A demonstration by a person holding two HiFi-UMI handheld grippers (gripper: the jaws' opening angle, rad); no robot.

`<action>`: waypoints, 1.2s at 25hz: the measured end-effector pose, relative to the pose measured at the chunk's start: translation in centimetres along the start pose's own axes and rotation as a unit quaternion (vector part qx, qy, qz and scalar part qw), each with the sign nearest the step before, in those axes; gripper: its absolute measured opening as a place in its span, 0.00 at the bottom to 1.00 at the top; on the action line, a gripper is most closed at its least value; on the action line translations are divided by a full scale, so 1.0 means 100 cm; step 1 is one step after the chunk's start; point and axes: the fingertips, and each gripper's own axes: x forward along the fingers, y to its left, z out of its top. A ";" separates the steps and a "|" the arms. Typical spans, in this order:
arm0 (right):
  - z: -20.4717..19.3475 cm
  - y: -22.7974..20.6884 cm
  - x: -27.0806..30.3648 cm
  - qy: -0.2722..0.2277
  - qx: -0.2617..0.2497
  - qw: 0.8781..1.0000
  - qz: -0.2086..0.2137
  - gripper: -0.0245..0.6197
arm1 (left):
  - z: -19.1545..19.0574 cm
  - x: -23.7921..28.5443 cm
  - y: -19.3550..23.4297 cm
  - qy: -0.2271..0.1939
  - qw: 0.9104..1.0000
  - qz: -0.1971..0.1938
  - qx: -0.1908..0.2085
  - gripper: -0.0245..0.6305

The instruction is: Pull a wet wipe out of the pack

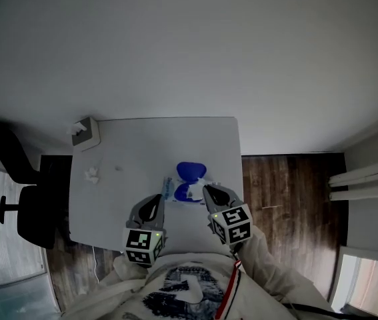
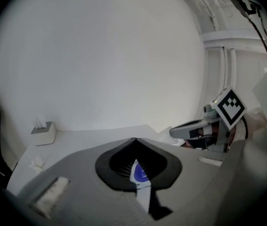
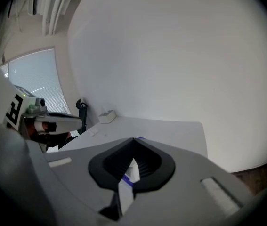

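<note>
The blue and white pack (image 1: 189,181) lies near the front edge of the white surface (image 1: 135,152), between the two claws. The left claw (image 1: 163,197) is clamped together on the pack's near edge, while the right claw (image 1: 206,189) is pinched tight on a white wet wipe (image 3: 132,171) at the pack's right side. Farther left on the surface lies a crumpled tissue (image 1: 93,175), a tissue box (image 1: 85,133) stands at the far left corner, and a black chair (image 1: 22,199) is beside the surface.
</note>
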 end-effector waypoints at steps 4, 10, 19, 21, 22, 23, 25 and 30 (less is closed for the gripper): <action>0.018 -0.003 -0.016 -0.030 -0.002 1.000 0.004 0.05 | 0.002 -0.002 -0.003 -0.006 1.000 0.017 0.007 0.04; 0.038 -0.007 -0.038 -0.062 -0.003 0.998 0.001 0.05 | 0.011 -0.004 -0.005 -0.023 0.999 0.035 0.010 0.04; 0.067 0.004 -0.061 -0.112 -0.019 0.993 -0.001 0.05 | 0.038 -0.022 -0.005 -0.059 0.996 0.056 0.031 0.04; 0.072 0.006 -0.066 -0.122 -0.017 0.992 -0.004 0.05 | 0.043 -0.024 -0.006 -0.063 0.996 0.053 0.032 0.04; 0.074 0.008 -0.068 -0.126 -0.016 0.992 -0.005 0.05 | 0.045 -0.025 -0.007 -0.065 0.996 0.051 0.033 0.04; 0.076 0.009 -0.071 -0.130 -0.015 0.991 -0.007 0.05 | 0.046 -0.026 -0.008 -0.068 0.996 0.050 0.035 0.04; 0.079 0.012 -0.077 -0.137 -0.013 0.990 -0.010 0.05 | 0.048 -0.028 -0.007 -0.072 0.995 0.048 0.038 0.04; 0.084 0.028 -0.085 -0.150 -0.027 0.988 -0.033 0.05 | 0.053 -0.046 -0.004 -0.088 0.994 0.048 0.039 0.04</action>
